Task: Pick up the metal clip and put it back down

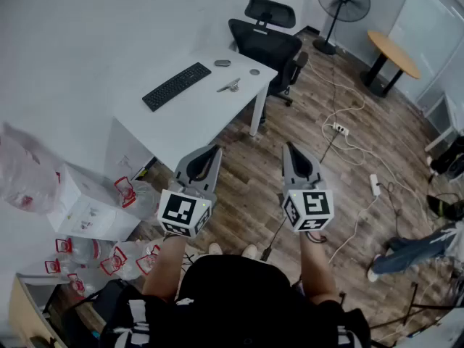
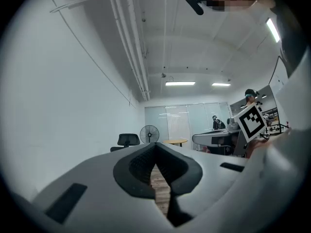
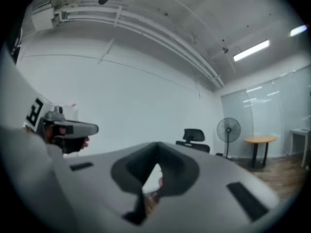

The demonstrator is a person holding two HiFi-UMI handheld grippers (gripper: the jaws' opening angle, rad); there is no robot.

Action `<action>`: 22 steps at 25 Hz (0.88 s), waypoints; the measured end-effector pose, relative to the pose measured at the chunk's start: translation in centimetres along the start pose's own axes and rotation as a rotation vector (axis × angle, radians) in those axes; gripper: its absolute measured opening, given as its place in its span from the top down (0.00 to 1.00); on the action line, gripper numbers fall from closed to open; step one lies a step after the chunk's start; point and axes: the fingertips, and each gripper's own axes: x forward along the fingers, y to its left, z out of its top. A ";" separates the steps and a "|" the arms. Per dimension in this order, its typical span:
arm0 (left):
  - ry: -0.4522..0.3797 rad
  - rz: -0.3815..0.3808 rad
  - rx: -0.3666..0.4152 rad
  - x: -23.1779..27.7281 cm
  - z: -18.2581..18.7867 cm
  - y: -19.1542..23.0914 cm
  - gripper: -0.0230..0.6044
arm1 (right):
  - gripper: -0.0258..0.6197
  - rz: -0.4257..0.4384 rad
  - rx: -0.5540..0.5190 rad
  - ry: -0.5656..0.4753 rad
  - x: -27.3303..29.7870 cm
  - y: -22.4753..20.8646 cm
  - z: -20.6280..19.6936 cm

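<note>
the person stands on the wooden floor [image 1: 312,129], well back from the white tabletop [image 1: 190,122], and holds both grippers out level in front of the body, side by side and apart from each other.

the left gripper [image 1: 210,151] is clenched: in the left gripper view its dark pads meet at the tips and nothing sits between them, only a sliver of floor showing through the gap lower down. the right gripper [image 1: 291,149] is clenched too, tips together and empty, with a bit of floor seen behind them in the right gripper view.

the metal clip [image 1: 229,85] lies flat on the tabletop near its far right corner, well apart from both grippers. a black keyboard [image 1: 176,85] lies to its left, a mouse [image 1: 222,63] sits beyond it near the wall, and a small round thing [image 1: 254,72] sits just to its right, too small to make out.

a black office chair [image 1: 267,42] stands at the far end of the tabletop. a fan [image 1: 343,2] and a round table [image 1: 393,53] stand further off.
</note>
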 end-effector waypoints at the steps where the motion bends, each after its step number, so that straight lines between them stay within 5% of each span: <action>1: -0.001 -0.001 -0.004 0.1 0.1 0.0 0.92 | 0.91 0.000 0.000 -0.001 0.0 -0.1 0.1; 22: 0.019 0.028 -0.007 2.0 -0.9 -0.6 0.92 | 0.91 0.038 0.029 0.002 0.8 -1.9 -0.8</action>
